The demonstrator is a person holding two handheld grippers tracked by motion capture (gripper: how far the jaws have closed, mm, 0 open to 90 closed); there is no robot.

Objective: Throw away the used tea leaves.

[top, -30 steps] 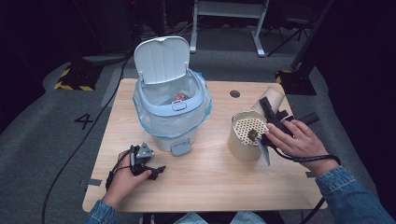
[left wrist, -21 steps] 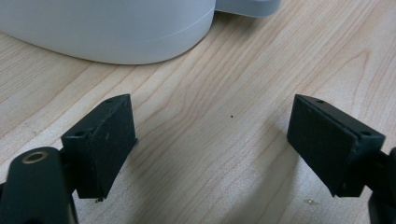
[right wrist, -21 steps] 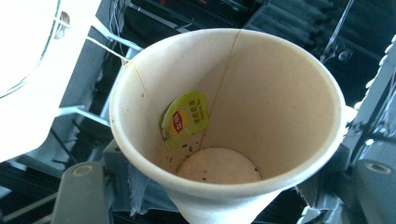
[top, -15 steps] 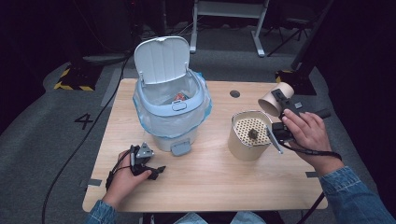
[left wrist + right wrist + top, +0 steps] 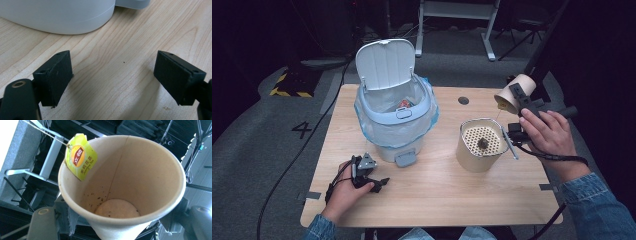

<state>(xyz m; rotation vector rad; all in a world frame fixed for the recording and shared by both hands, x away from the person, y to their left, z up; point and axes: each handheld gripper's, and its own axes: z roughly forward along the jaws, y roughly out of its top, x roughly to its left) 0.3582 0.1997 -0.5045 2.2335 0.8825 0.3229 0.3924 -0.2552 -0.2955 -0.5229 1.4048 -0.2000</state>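
My right gripper is shut on a beige paper cup, held tilted in the air at the table's right edge, up and to the right of a beige canister. In the right gripper view the cup is empty but for tea specks, and a yellow tea-bag tag hangs on its rim. A dark wet lump lies on the canister's perforated insert. My left gripper rests on the table in front of the bin, open, with only bare wood between its pads.
A pale blue pedal bin with a plastic liner stands at centre left, its lid raised and some rubbish inside. The wooden table has a small round hole near its far edge. Dark floor and a metal frame lie beyond.
My right gripper has lifted the paper cup up and to the right, away from above the canister. The left gripper has not moved.
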